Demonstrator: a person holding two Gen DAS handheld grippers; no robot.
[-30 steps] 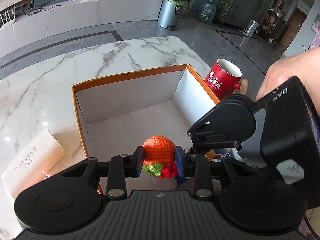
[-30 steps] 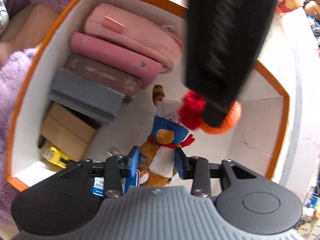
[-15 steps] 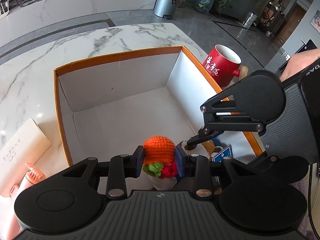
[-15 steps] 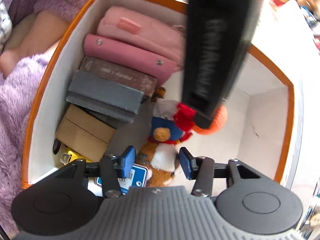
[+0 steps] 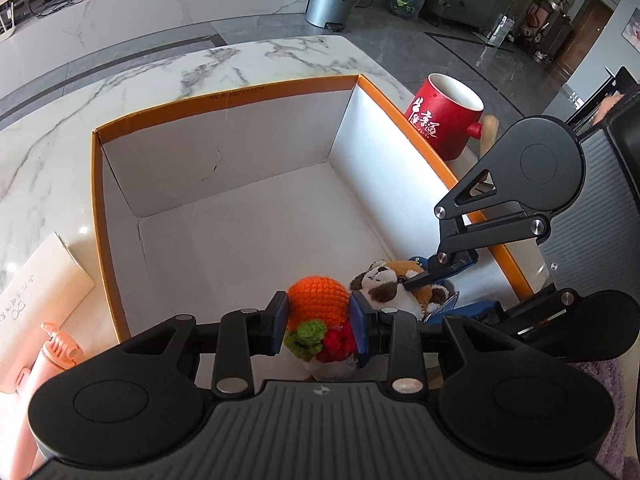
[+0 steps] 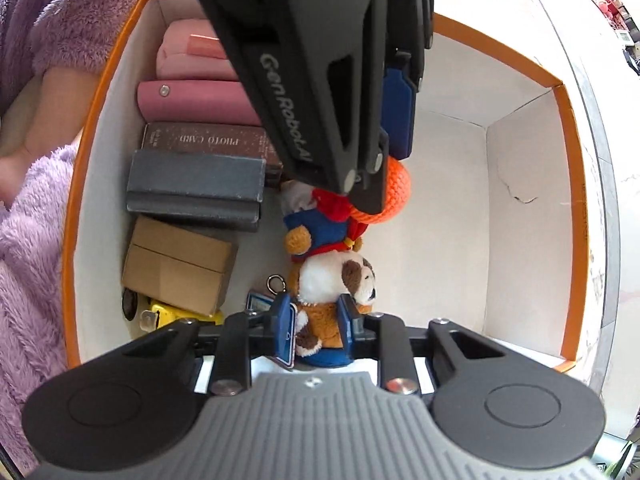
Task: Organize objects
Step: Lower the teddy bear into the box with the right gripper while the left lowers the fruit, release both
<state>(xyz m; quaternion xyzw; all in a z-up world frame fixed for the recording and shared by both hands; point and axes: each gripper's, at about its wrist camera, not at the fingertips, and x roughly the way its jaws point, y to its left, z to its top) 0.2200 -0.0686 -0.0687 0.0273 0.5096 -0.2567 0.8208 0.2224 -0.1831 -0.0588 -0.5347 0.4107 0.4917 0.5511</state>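
Observation:
My left gripper is shut on an orange crocheted toy with green and red trim, held low inside the orange-rimmed white box. The toy also shows in the right wrist view under the left gripper's black body. A plush dog in a blue outfit lies on the box floor beside it. My right gripper is around the dog's head end, jaws against its sides. The dog also shows in the left wrist view.
Along one box wall lie pink pouches, a brown photo-card box, a grey case, a cardboard box and a yellow tape measure. A red mug stands outside the box. A white card and peach bottle lie at left.
My left gripper has lowered the orange toy deeper into the box, next to the dog. My right gripper opened, moved over the dog's head and narrowed around it.

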